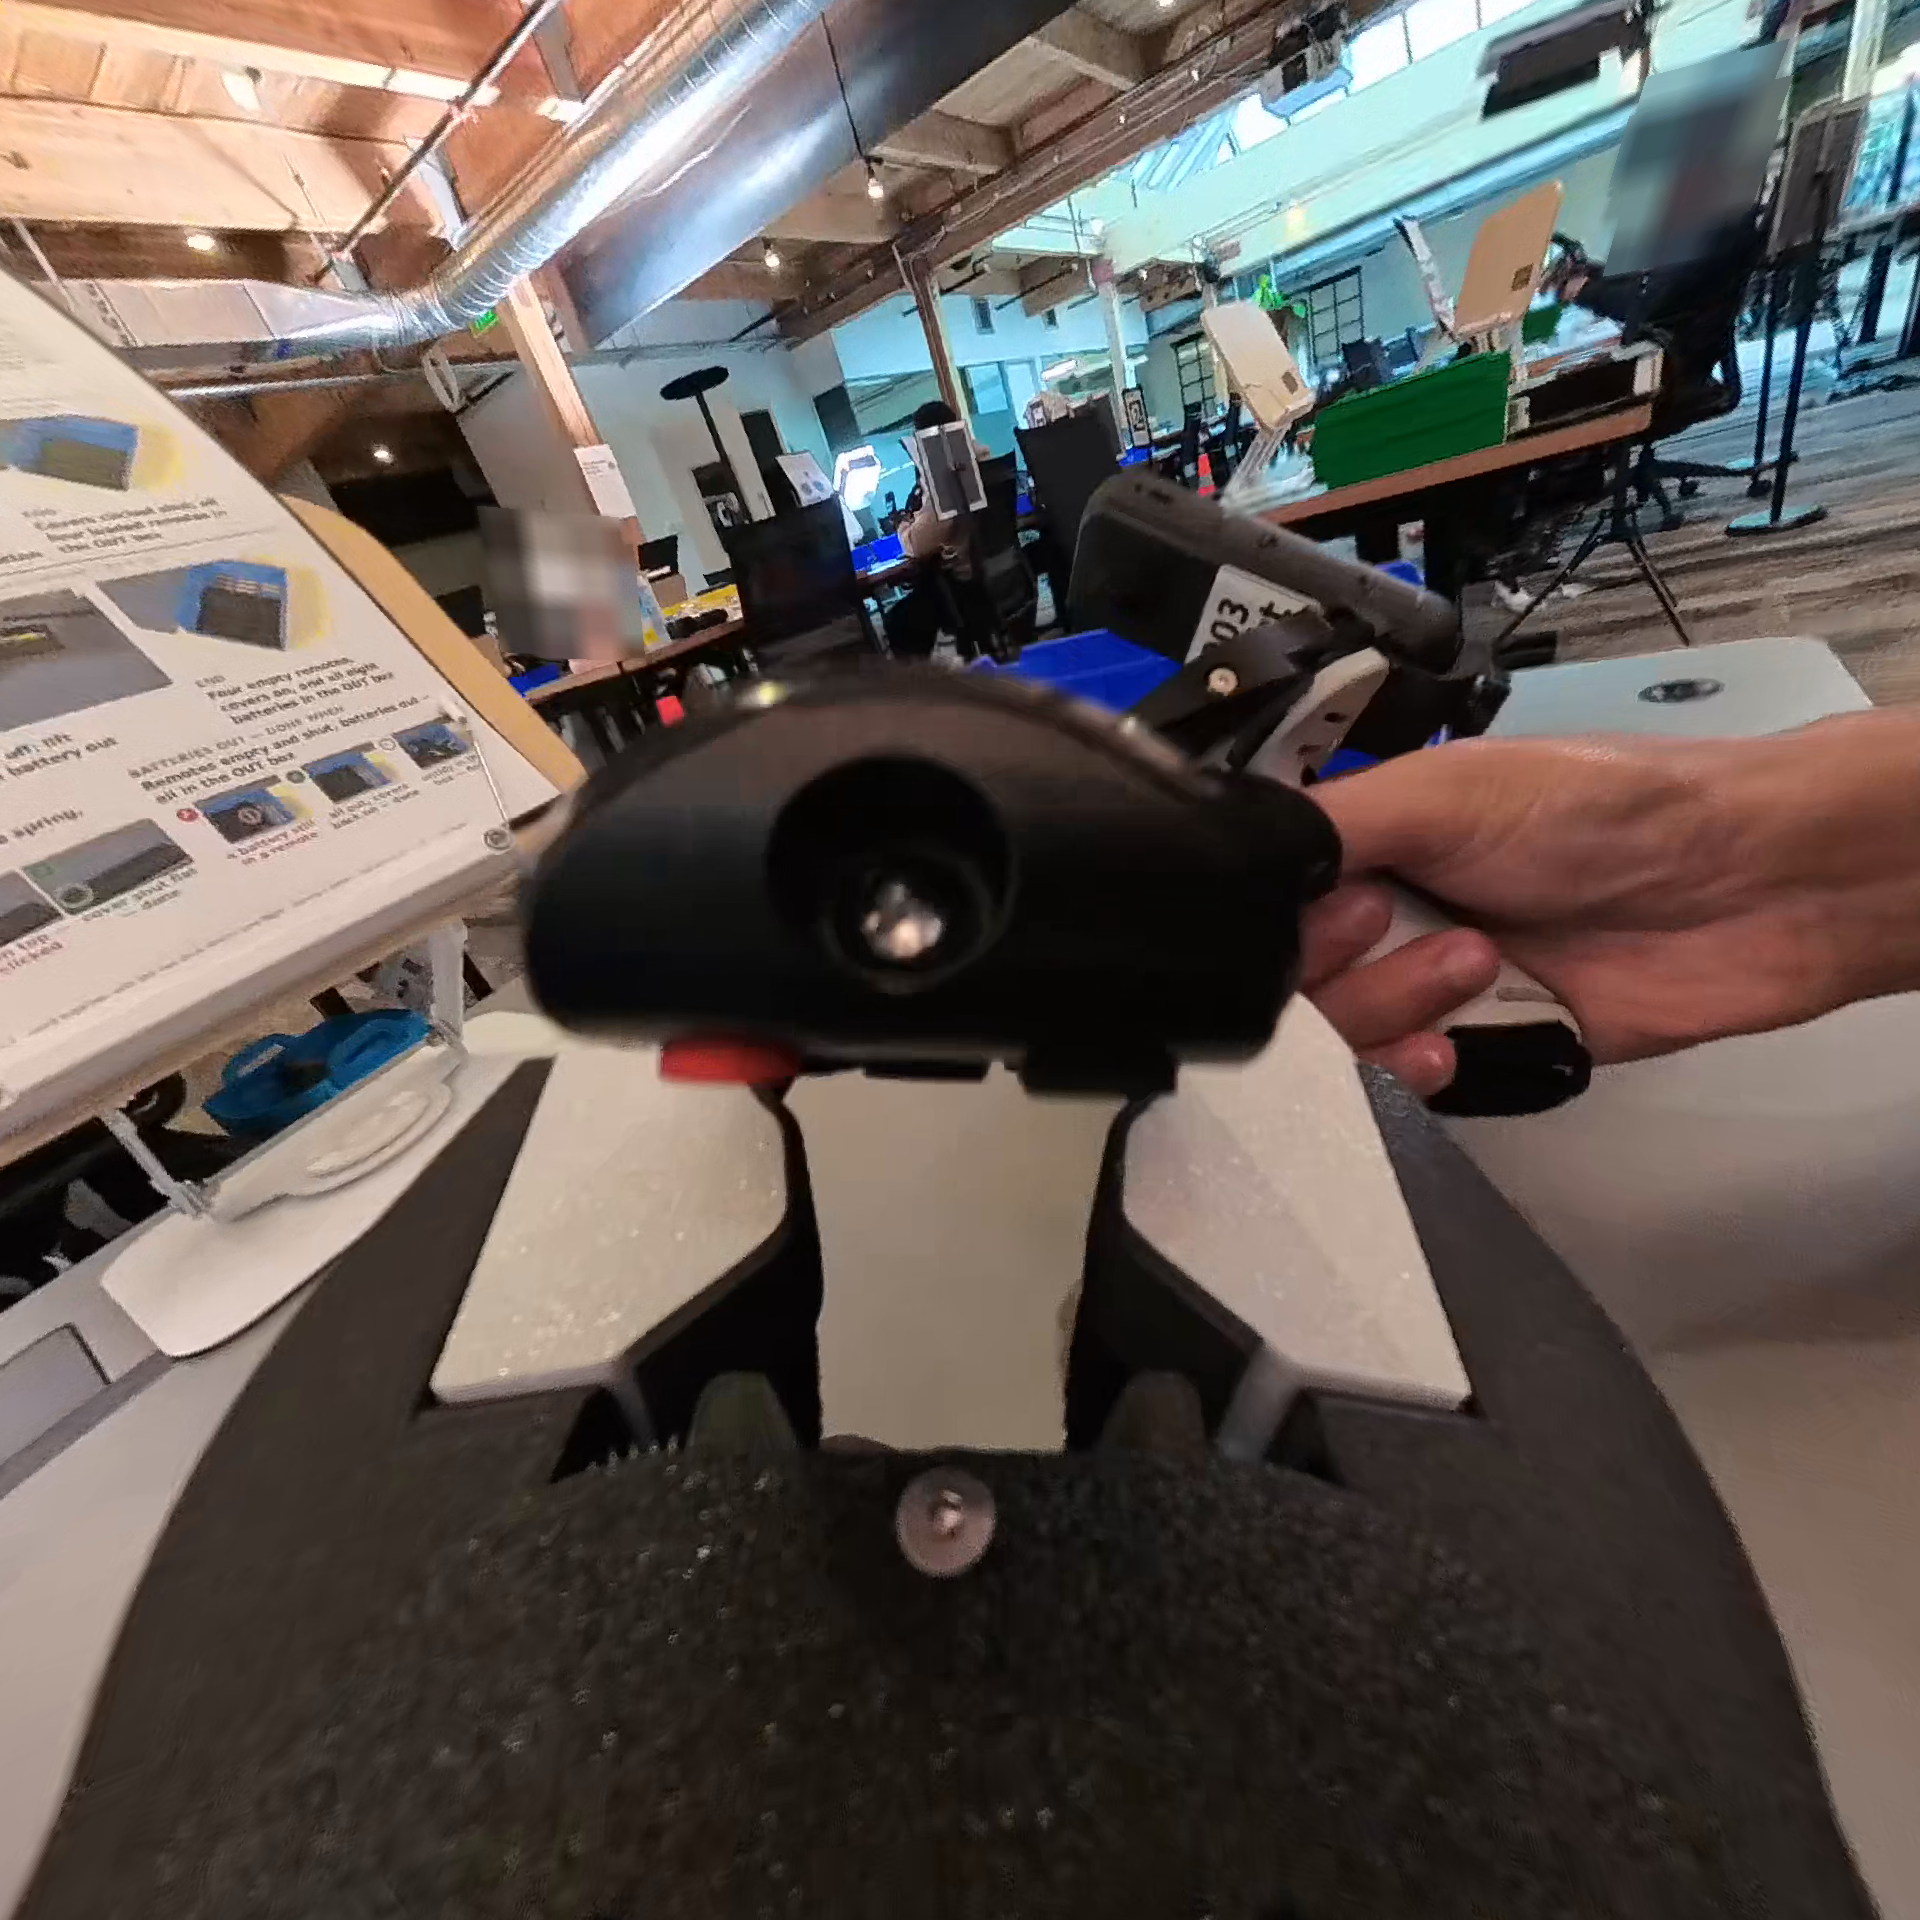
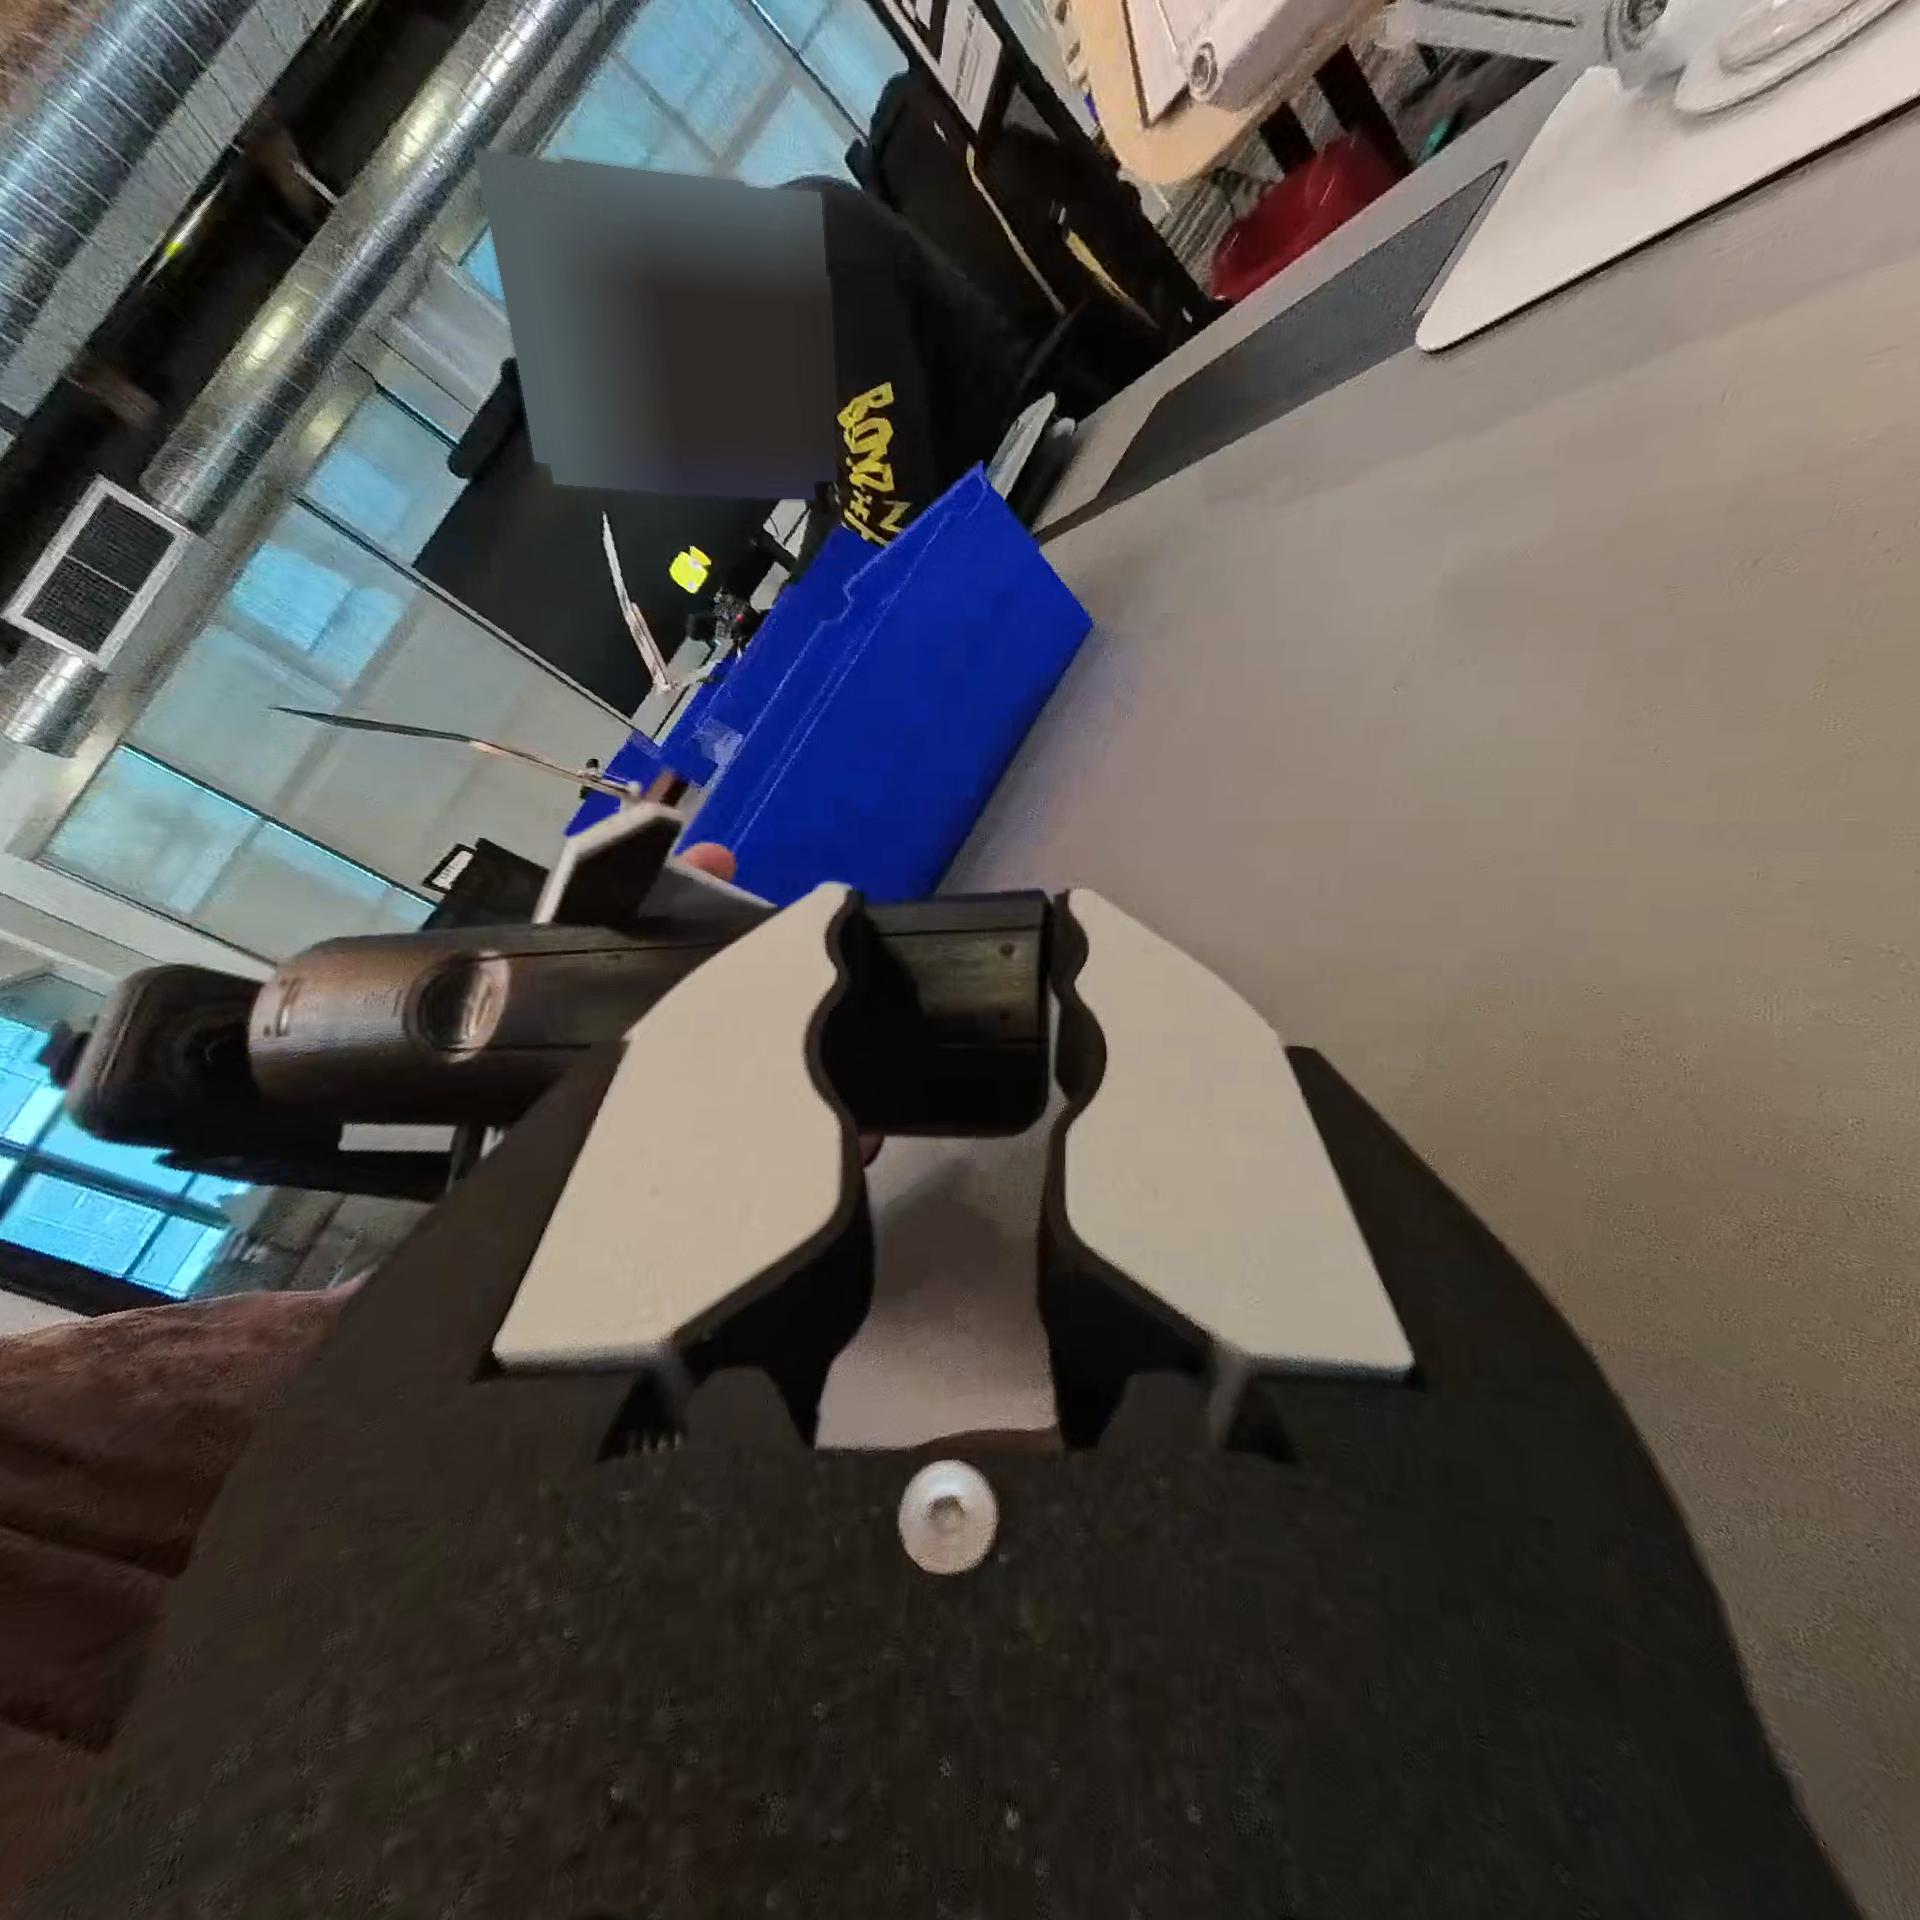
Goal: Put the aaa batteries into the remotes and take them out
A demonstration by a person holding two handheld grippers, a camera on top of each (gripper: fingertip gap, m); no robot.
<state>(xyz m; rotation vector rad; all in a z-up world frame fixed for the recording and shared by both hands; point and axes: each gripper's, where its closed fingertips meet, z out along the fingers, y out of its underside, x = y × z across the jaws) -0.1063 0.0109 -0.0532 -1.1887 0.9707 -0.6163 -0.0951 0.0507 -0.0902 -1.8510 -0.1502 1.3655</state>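
No batteries show in either view. My right gripper (image 2: 956, 935) is shut on a dark remote (image 2: 956, 1008), which lies crosswise between its white fingers. In the left wrist view the same remote (image 1: 1278, 561) has a white sticker and is tilted in the right gripper (image 1: 1278, 675), held by a hand (image 1: 1610, 883). That gripper's black housing (image 1: 904, 883) is very close and blurred, and it hides the tips of my left gripper (image 1: 951, 1101). The left jaws stand apart with only bare table between them. A camera body (image 2: 156, 1049) of the left gripper shows left of the remote.
Blue bins (image 2: 894, 707) stand on the grey table (image 2: 1507, 831), also behind the housing (image 1: 1081, 655). An instruction sheet on a stand (image 1: 208, 675) is at the left. A white mat (image 2: 1662, 177) lies far off. A brown sleeve (image 2: 125, 1455) is at the lower left. There is about 6 cm between the tips of the two grippers.
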